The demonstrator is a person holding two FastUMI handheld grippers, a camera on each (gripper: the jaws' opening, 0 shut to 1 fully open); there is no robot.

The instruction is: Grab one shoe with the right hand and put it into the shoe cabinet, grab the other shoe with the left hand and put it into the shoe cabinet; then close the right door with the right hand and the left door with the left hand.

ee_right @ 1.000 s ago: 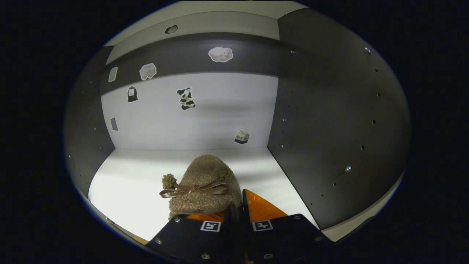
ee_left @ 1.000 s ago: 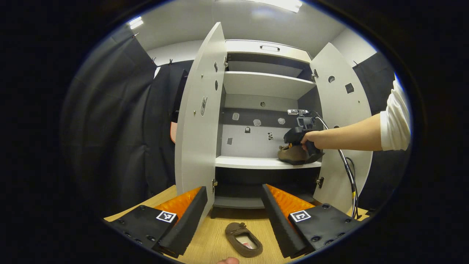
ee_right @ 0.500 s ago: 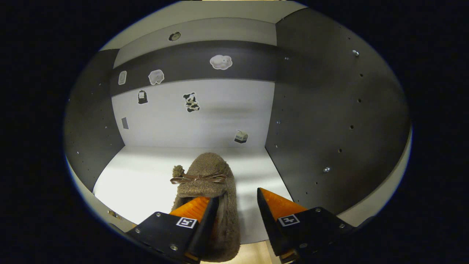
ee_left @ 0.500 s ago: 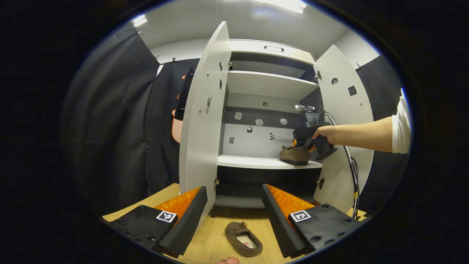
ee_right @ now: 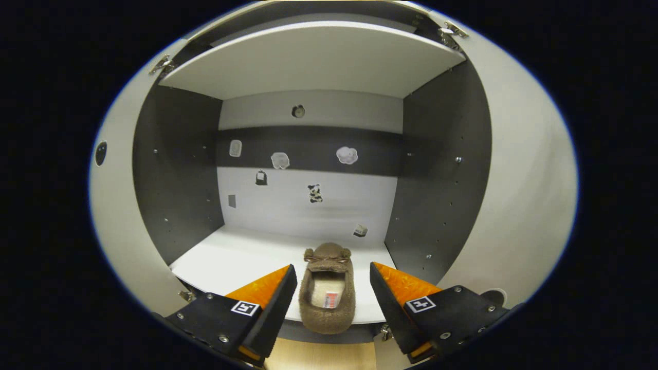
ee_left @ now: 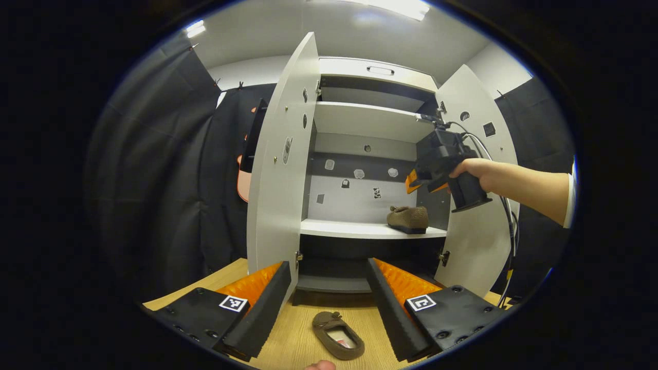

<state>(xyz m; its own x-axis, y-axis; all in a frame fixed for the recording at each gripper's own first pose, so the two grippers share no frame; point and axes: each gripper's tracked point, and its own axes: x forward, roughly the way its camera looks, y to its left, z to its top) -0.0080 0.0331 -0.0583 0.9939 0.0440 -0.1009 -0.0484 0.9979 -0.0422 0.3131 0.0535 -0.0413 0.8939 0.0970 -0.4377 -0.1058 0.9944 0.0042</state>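
Right tool (ee_right: 333,293) lets go, jaws apart, backing off; first shoe (ee_right: 327,288) shelved. Left tool (ee_left: 329,303) gapes, second shoe (ee_left: 337,334) at six o'clock.

Right gripper (ee_right: 333,288) released shoe (ee_right: 327,290) — pulled back.

Both doors of the shoe cabinet (ee_left: 370,67) are swung wide, the front left unobstructed. The middle shelf (ee_right: 241,257) is occupied at its right end by one shoe (ee_right: 328,293); the left stretch is bare.
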